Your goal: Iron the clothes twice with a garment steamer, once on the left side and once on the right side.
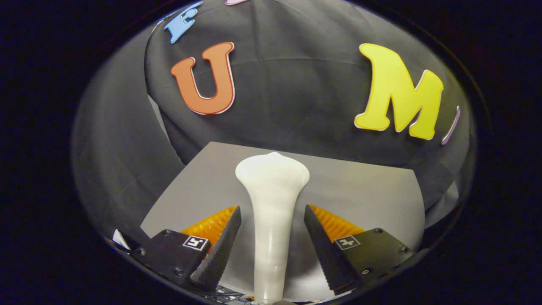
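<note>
Grabbing the garment steamer (pixel 271 212) is the step in hand, as far as I can judge. The steamer stands upright on the grey table (pixel 372 199), right between the two fingers of the gripper (pixel 272 231). The fingers are spread apart, with a gap on each side of the steamer, so they hold nothing yet.

To do it well, I think the fingers should squeeze the thin neck of the steamer, both at once, so it does not tip. The squeeze should be firm, because the steamer looks slippery.

The steamer is white, smooth and a bit shiny. It is thin low down and opens into a wide, rounded head on top. The insides of the fingers have little ridges. The table behind the steamer is flat and dull. No clothes can be seen near the steamer.
</note>
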Demonstrator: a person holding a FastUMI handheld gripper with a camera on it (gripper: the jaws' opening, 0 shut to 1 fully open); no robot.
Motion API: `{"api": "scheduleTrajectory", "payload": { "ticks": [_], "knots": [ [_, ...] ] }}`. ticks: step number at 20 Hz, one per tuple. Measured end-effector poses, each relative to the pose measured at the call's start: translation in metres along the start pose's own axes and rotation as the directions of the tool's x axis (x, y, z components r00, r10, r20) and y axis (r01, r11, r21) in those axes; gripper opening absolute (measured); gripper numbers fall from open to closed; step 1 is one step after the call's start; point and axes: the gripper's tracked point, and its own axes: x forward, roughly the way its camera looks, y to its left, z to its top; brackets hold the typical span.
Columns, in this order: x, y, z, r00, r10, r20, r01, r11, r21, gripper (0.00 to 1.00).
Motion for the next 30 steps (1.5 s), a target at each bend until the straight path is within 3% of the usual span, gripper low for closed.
{"api": "scheduleTrajectory", "payload": {
  "ticks": [4, 8, 10, 19, 24, 30],
  "knots": [
    [0.016, -0.001, -0.003, 0.997, -0.014, -0.071, 0.015, 1.000, 0.013, 0.73],
    [0.019, 0.001, -0.010, 0.992, 0.011, -0.124, 0.002, 0.994, 0.107, 0.63],
    [0.021, 0.001, -0.011, 0.991, 0.023, -0.130, -0.011, 0.995, 0.097, 0.55],
    [-0.042, -0.008, 0.019, 0.993, 0.083, 0.084, -0.094, 0.986, 0.140, 0.49],
    [-0.112, -0.017, 0.018, 0.964, 0.094, 0.248, -0.132, 0.981, 0.141, 0.48],
    [-0.201, -0.031, -0.016, 0.912, 0.103, 0.398, -0.187, 0.966, 0.178, 0.47]
  ]
}}
